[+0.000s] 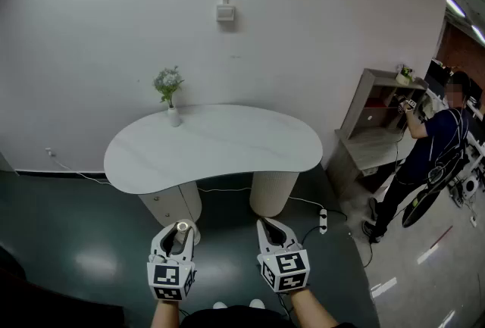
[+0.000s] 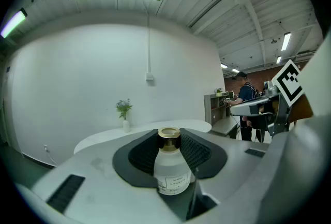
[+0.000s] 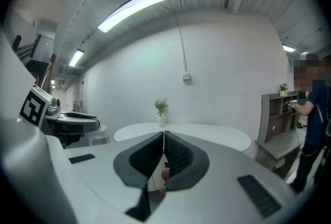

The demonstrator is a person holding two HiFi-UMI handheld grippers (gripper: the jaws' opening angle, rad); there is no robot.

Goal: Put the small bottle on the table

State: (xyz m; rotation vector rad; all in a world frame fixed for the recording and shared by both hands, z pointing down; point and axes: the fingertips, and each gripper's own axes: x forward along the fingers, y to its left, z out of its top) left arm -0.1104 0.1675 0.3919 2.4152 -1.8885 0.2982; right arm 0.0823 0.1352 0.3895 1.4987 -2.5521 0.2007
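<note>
Left fingers (image 2: 139, 153) stand wide, clamped on the small bottle (image 2: 170, 166), upright, gold cap up. Right fingers (image 3: 181, 155) are pressed together, nothing between them. White kidney-shaped surface (image 1: 227, 145) lies ahead, well apart from both grippers, bare except for a flower vase (image 1: 170, 95) at its back left edge. Person (image 1: 436, 156) stands at a shelf unit (image 1: 371, 129) far right; power strip (image 1: 323, 220) lies on the floor. In the head view only the bottle's cap shows; label print is unreadable. Left gripper (image 1: 180, 232) and right gripper (image 1: 270, 228) are held low, side by side, pointing forward, forearms cut off by the frame.
</note>
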